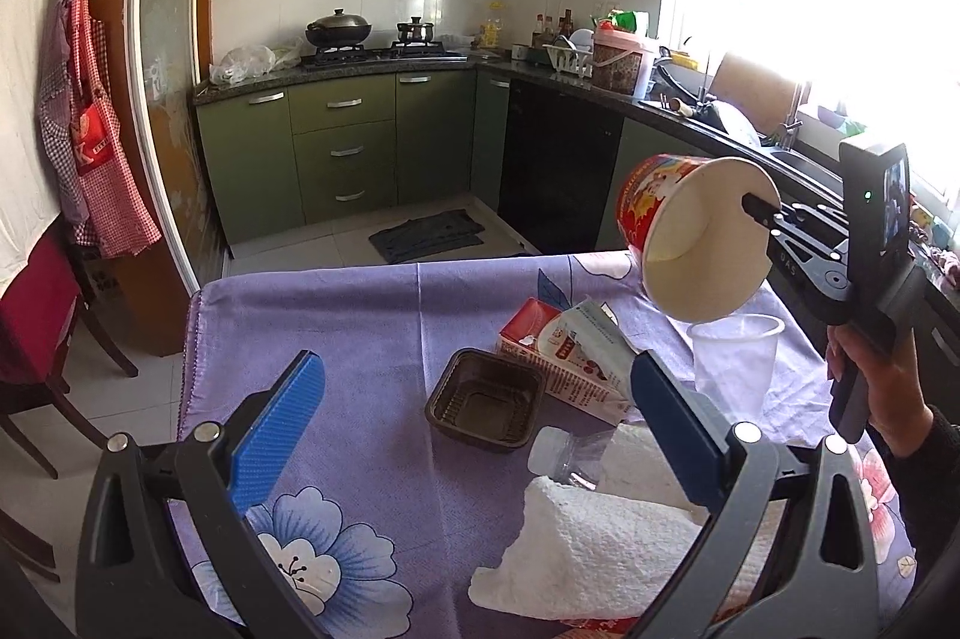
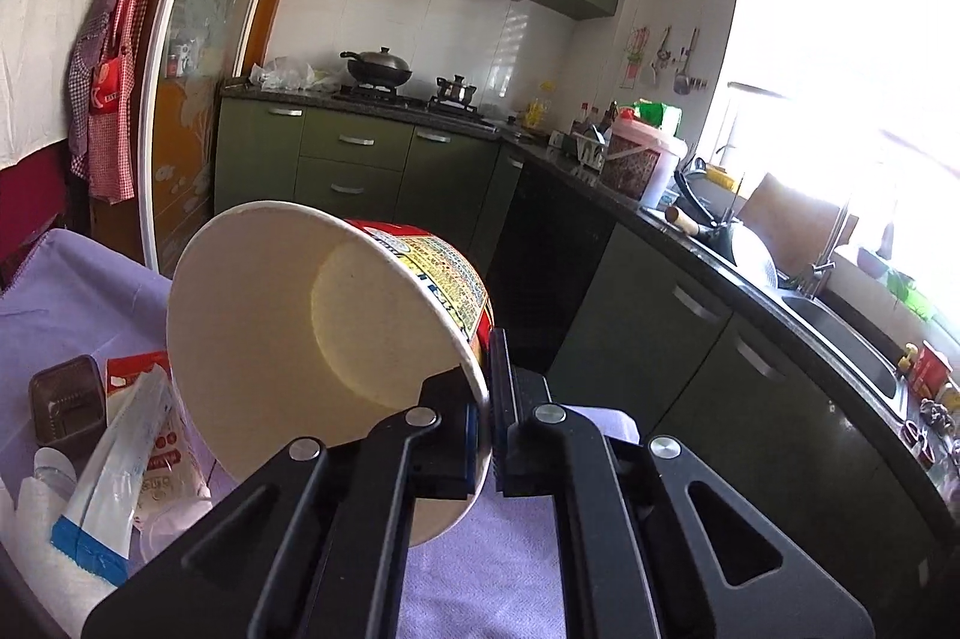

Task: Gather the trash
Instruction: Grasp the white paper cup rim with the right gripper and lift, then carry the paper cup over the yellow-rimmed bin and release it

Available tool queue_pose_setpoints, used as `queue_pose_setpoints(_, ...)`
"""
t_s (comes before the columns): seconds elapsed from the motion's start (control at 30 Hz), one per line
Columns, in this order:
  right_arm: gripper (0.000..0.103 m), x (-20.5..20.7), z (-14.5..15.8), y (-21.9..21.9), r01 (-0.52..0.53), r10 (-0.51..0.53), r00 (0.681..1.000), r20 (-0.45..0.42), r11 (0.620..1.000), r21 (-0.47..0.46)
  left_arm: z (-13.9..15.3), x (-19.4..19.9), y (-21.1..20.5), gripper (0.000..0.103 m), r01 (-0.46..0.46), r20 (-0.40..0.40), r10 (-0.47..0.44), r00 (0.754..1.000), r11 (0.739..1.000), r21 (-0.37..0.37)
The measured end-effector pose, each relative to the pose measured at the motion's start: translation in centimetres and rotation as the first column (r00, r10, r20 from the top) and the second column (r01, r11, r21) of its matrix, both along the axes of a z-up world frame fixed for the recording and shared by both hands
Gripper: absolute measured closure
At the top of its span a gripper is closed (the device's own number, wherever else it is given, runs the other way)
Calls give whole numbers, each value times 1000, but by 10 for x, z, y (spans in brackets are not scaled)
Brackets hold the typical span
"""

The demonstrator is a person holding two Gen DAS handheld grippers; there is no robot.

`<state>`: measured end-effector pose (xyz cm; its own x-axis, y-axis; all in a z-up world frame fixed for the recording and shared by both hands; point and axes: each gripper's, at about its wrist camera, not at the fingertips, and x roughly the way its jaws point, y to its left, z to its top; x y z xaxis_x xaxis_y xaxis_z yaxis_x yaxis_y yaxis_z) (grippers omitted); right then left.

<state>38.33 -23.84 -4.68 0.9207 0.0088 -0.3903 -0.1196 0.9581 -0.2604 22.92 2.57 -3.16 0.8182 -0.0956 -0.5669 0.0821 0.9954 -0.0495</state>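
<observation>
My right gripper point(image 2: 485, 399) is shut on the rim of a red-and-white paper noodle cup point(image 2: 312, 339), which hangs tilted above the table with its mouth facing the camera. In the left wrist view the same noodle cup point(image 1: 690, 237) hangs over a clear plastic cup point(image 1: 735, 357), pinched by the right gripper point(image 1: 759, 210). My left gripper point(image 1: 474, 399) stands open above the purple flowered tablecloth point(image 1: 360, 315). Between its blue fingers point(image 1: 282, 423) lie a brown plastic tray point(image 1: 486, 399), a red-and-white carton point(image 1: 570, 357), a clear bottle point(image 1: 570, 453) and white paper towels point(image 1: 600, 543).
The table's far edge drops to a tiled floor with a dark mat point(image 1: 429, 234). Green kitchen cabinets point(image 1: 342, 147) and a stove with a wok point(image 1: 339, 30) line the back. A dark counter with a sink point(image 2: 840, 333) runs along the right. A chair point(image 1: 36, 333) stands left.
</observation>
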Motion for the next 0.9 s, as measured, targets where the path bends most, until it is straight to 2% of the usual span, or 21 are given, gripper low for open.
queue_pose_setpoints(0.13,99,-7,22,-5,-10,11,1000,-7,998,62,0,-1,-2,6,2,2,-2,1000,1000,5)
queue_pose_setpoints(0.3,99,-21,48,-32,-14,32,996,-86,978,206,-1,-4,-4,6,0,7,0,1000,1000,15)
queue_pose_setpoints(0.47,99,-47,70,-92,52,25,975,-220,940,337,1,-10,-4,6,0,18,0,1000,1000,20)
queue_pose_setpoints(0.57,98,-71,79,-150,137,-8,949,-315,911,388,4,-17,-6,6,8,23,-8,1000,1000,16)
queue_pose_setpoints(0.63,98,-92,81,-196,222,-62,922,-383,893,392,8,-24,-9,6,19,33,-20,999,1000,16)
queue_pose_setpoints(0.73,98,-118,77,-264,362,-156,862,-482,856,370,13,-36,-13,6,30,49,-31,998,999,22)
queue_pose_setpoints(0.9,96,-144,22,-363,557,-212,690,-692,766,321,19,-51,-22,6,54,53,-55,997,999,7)
